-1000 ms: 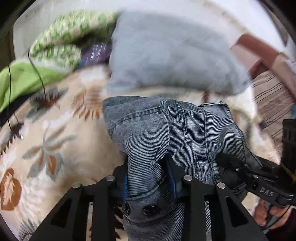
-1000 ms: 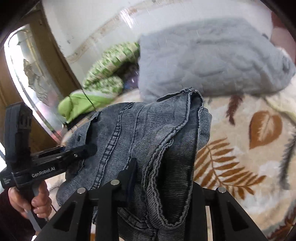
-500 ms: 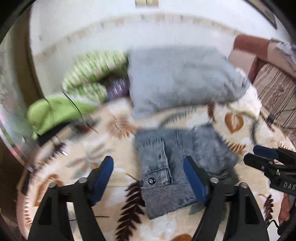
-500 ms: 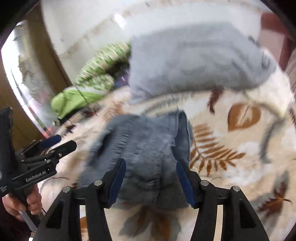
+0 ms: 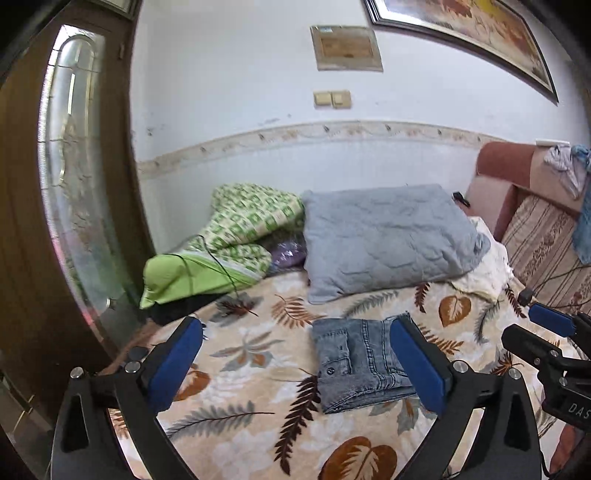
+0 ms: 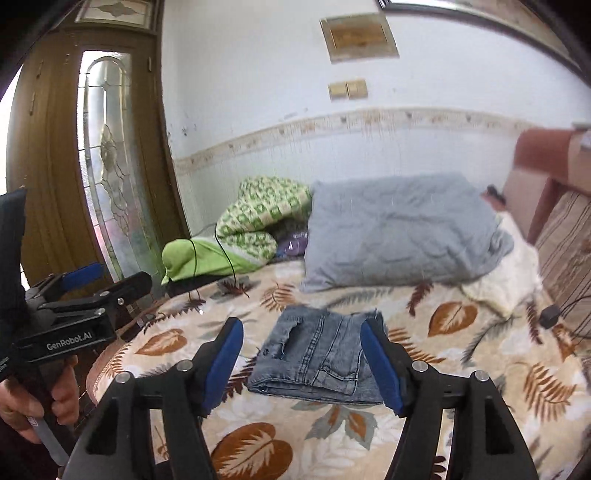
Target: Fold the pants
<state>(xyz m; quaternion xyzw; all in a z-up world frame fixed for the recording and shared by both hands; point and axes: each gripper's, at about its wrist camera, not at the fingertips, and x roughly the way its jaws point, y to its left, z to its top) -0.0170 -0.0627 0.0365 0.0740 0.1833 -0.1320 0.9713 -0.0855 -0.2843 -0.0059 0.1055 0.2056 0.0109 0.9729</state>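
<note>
In the left wrist view the left gripper (image 5: 295, 354) is spread wide, its blue pads (image 5: 415, 365) holding nothing; the folded jeans (image 5: 360, 365) lie flat on the leaf-print blanket (image 5: 255, 413), partly behind the right pad, well below the fingers. This view alone shows a large framed picture (image 5: 461, 33) high on the wall, clothes (image 5: 567, 166) on the sofa back at far right, and the right gripper (image 5: 546, 343) coming in from the right, its body lettered "DAS" before the edge cuts it off. The grey pillow (image 5: 388, 240) and green quilt (image 5: 236, 236) lie beyond the jeans. In the right wrist view the right gripper (image 6: 303, 362) is likewise spread and empty above the jeans (image 6: 317, 358). Only here the glazed door (image 6: 110, 177) shows in full, along with the left gripper (image 6: 99, 280), jaws apart, marked "GenRobot.AI", and the left hand (image 6: 40, 406) gripping its handle.
</note>
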